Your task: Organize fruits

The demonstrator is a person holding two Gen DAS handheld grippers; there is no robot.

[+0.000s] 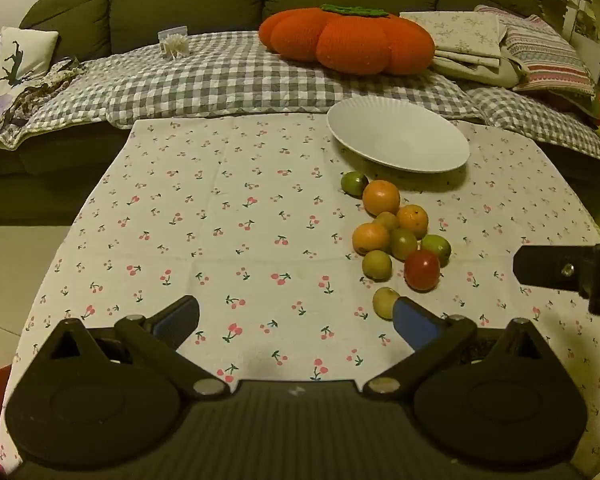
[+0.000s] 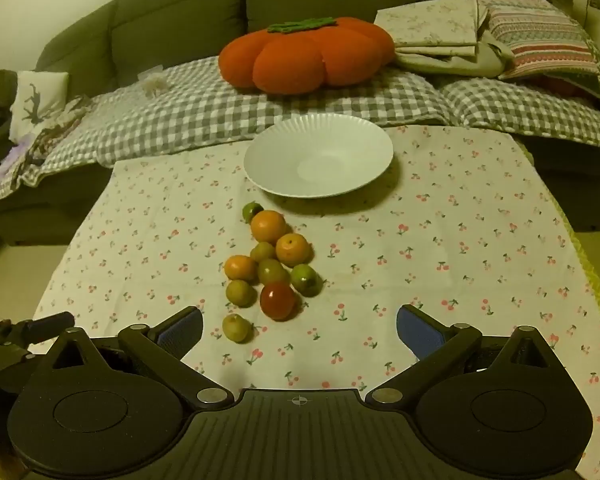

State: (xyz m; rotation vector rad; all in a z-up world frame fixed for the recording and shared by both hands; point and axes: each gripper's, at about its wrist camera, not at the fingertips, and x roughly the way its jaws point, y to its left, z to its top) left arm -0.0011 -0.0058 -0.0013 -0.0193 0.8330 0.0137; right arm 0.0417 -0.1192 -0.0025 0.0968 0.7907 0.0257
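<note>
Both claws, left gripper (image 1: 296, 322) & right gripper (image 2: 300, 326), are held wide open w/ nothing gripped; fruit pile (image 2: 274, 268) at 11 o'clock, white plate (image 2: 318, 156) at 12 unfilled; first pick judged next.

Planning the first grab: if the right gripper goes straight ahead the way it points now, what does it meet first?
Probably bare cherry-print tablecloth. The right gripper, jaws open and empty, aims just right of the fruit cluster; the red tomato lies slightly left of its centre line. Depth is uncertain.
</note>
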